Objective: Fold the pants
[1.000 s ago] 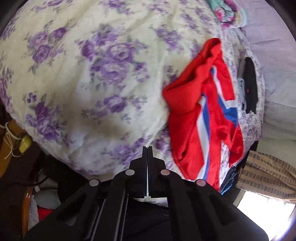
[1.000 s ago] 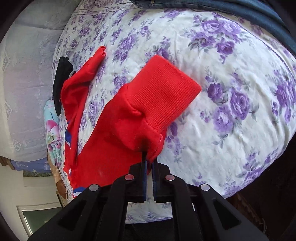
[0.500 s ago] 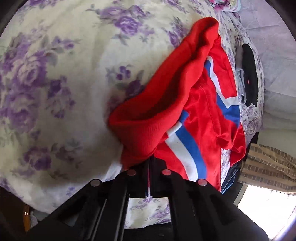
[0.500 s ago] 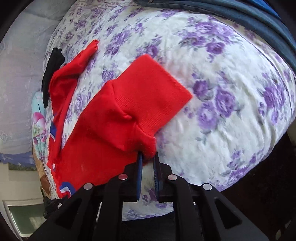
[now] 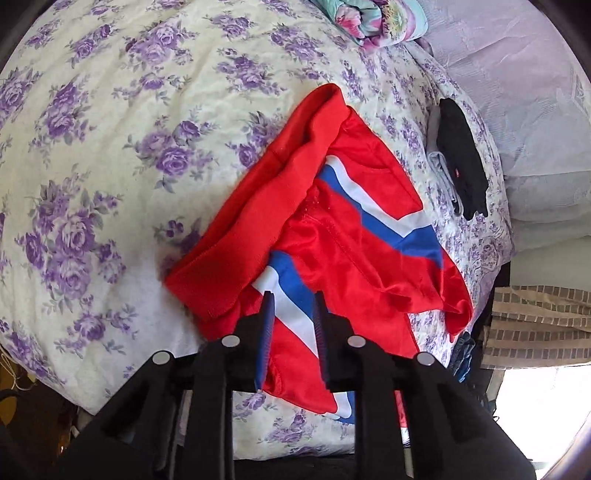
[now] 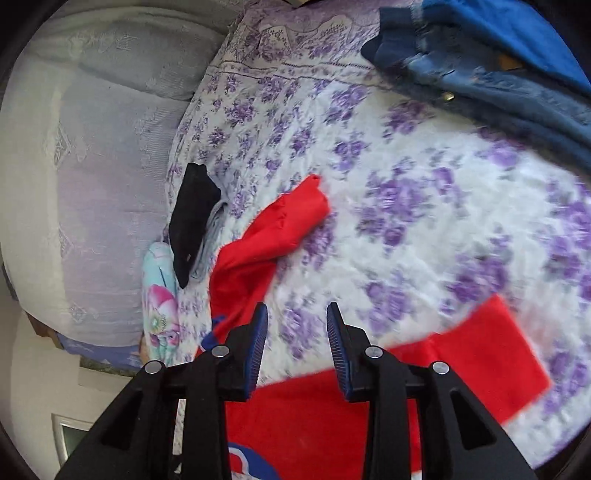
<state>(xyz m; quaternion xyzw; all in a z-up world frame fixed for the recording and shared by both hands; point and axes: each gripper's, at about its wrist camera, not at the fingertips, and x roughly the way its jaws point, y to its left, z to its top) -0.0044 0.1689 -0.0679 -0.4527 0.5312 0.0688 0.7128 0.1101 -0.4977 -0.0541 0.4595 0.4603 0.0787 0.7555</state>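
Observation:
The red pants with blue and white stripes lie loosely folded on the floral bedspread. A ribbed red cuff lies on top at their left. My left gripper is open and empty just above the pants' near edge. In the right wrist view the red pants stretch from the middle to the bottom, with a cuff at the right. My right gripper is open and empty above the bedspread.
A black and grey folded garment lies near the bed's far edge, also in the right wrist view. Blue jeans lie at the top right. A colourful folded cloth sits further off. A pale cushioned backrest borders the bed.
Both grippers have opened and let go of the red pants. Both have pulled back from the cloth. The pants now lie on the bedspread.

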